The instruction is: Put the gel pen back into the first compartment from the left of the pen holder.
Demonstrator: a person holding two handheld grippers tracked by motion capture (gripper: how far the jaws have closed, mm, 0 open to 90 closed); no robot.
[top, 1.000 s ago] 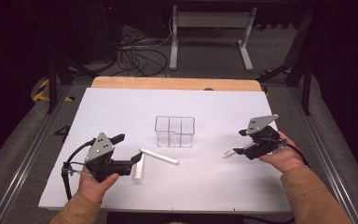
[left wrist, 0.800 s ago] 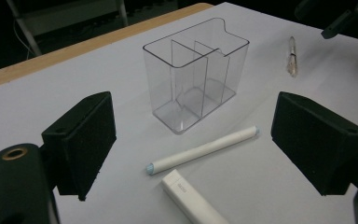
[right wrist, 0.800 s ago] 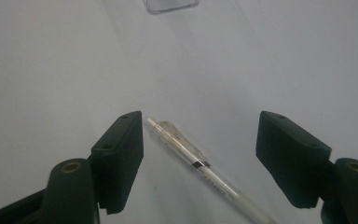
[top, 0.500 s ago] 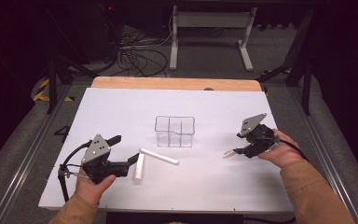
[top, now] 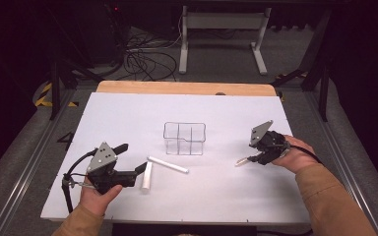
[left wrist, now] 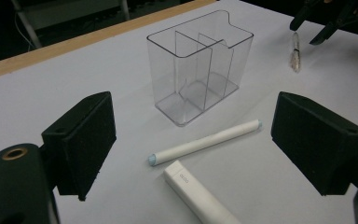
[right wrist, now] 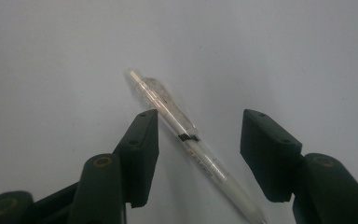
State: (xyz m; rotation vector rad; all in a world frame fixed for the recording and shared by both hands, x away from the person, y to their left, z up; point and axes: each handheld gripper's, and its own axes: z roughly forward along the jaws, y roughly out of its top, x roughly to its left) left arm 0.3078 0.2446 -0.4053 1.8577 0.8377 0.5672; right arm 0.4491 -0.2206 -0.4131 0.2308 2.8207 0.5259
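The right hand-held gripper (right wrist: 196, 149), jaws closing but not yet gripping, is straddling the clear pen (right wrist: 186, 135), which is lying diagonally between them.

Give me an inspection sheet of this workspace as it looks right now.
Surface: white table top, wooden strip at the far edge.
Job's things: clear pen lying between the right gripper's jaws; clear divided organizer mid-table, nothing in it.
Clutter: two white markers lying by the left gripper.
Grippers: right gripper open, jaws just closing around the pen, pads not pressing; left gripper open, nothing between its jaws.
Cables: black cable at the left gripper; tangle on the floor beyond.
Surroundings: dark floor, white stand legs.
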